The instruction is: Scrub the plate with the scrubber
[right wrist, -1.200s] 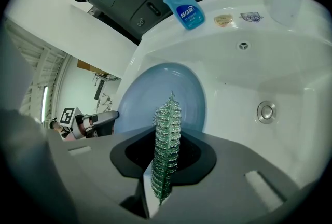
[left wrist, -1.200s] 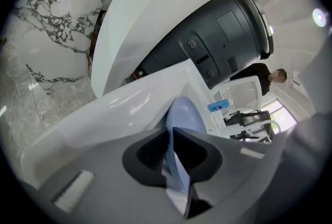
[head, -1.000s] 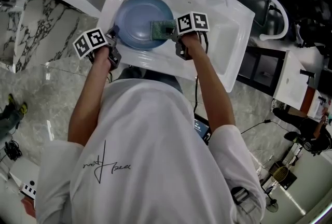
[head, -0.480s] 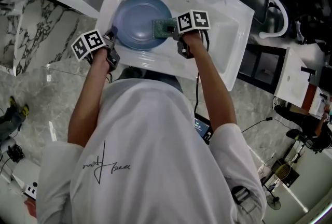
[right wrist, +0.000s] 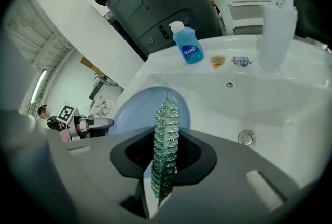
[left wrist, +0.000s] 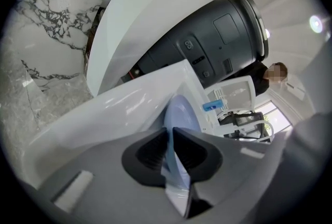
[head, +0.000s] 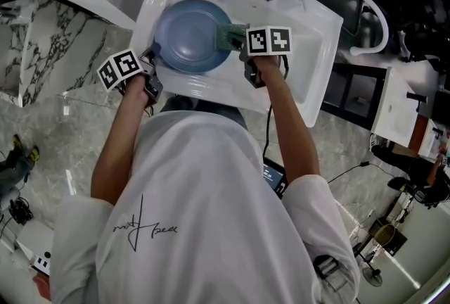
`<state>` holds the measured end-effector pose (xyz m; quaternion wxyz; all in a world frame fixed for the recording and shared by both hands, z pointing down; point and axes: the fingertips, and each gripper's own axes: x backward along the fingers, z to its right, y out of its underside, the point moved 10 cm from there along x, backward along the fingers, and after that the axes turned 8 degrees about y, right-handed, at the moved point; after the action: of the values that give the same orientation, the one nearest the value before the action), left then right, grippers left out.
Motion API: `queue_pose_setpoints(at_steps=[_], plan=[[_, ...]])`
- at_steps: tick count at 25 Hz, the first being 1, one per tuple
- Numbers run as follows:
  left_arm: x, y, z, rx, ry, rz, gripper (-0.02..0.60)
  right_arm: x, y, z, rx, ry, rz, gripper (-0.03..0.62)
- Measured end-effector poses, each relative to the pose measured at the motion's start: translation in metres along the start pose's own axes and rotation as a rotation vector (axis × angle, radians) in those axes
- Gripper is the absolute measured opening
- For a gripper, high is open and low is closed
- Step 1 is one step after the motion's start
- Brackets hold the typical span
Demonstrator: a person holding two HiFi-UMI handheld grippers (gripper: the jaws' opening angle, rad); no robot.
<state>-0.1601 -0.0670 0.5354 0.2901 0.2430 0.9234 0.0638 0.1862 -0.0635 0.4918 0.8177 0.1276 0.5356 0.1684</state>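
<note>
R gripper [right wrist: 165, 162], clenched on scrubber [right wrist: 167, 119], slid outward to plate [head: 186, 35] 3 o'clock rim, prob. stroke end; L gripper [left wrist: 170, 151], jaws easing slightly, grips 8 o'clock rim.

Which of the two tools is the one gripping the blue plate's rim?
The left tool, at the near-left edge of the plate; its jaws, just opened slightly, pinch the rim. The right tool holds the green scrubber instead.

Fingers [left wrist: 150, 153] of left gripper [left wrist: 170, 137], just eased slightly apart, pinch the rim of pale blue round plate [left wrist: 181, 114], seen edge-on in white ceramic sink [left wrist: 119, 109]. Small blue bottle [left wrist: 213, 106] beyond.
</note>
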Motion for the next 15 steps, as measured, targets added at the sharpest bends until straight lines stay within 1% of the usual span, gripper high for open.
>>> queue_pose_setpoints(at_steps=[4,9,11,15], plan=[[0.009,0.004,0.0,0.002,0.006,0.014,0.089,0.011,0.002,-0.009,0.021,-0.009,0.082,0.063],[0.022,0.002,0.0,-0.019,0.008,0.031,0.089,0.022,0.006,-0.021,0.051,0.0,0.18,0.063],[0.027,0.0,0.002,-0.052,0.004,0.035,0.089,0.026,0.008,-0.026,0.058,0.003,0.214,0.063],[0.035,-0.006,0.015,-0.161,0.006,0.04,0.089,0.037,0.009,-0.036,0.066,0.015,0.273,0.063]])
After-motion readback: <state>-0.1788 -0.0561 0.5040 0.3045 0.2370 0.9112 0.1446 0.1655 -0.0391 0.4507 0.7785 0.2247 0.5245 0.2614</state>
